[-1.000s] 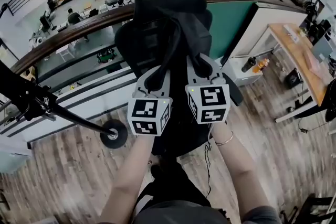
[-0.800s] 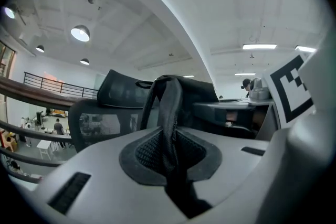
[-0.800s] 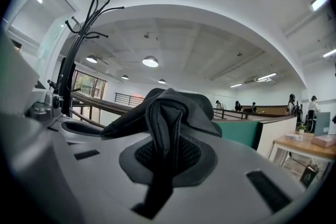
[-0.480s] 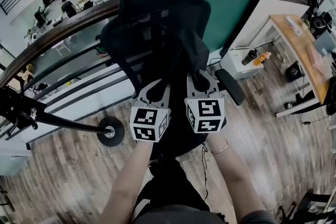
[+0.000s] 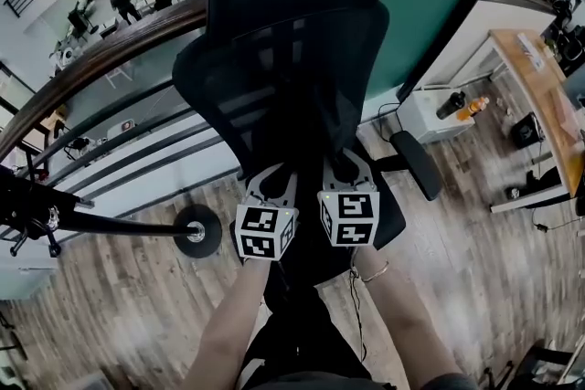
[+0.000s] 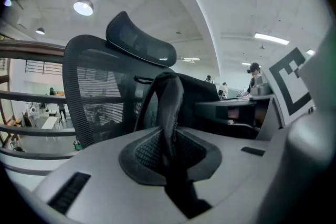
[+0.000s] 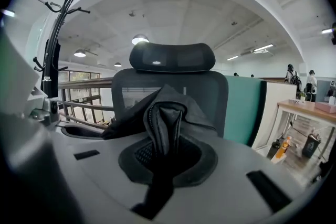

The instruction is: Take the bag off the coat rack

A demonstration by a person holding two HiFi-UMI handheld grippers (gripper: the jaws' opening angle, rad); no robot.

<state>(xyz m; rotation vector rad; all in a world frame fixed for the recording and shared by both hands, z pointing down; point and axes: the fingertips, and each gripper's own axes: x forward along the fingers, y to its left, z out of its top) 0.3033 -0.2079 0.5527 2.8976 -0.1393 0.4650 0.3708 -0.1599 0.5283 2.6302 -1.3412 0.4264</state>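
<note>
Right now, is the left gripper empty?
No, the left gripper is shut on the black bag's strap, in front of the mesh office chair.

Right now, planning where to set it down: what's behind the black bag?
Behind the bag stands an office chair: mesh backrest and headrest show. The bag covers the backrest's lower middle.

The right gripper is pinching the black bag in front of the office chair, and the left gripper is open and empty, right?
Not quite. The left gripper view shows the left gripper shut on the bag's black strap, not open and empty. The right gripper does pinch the black bag in front of the office chair.
</note>
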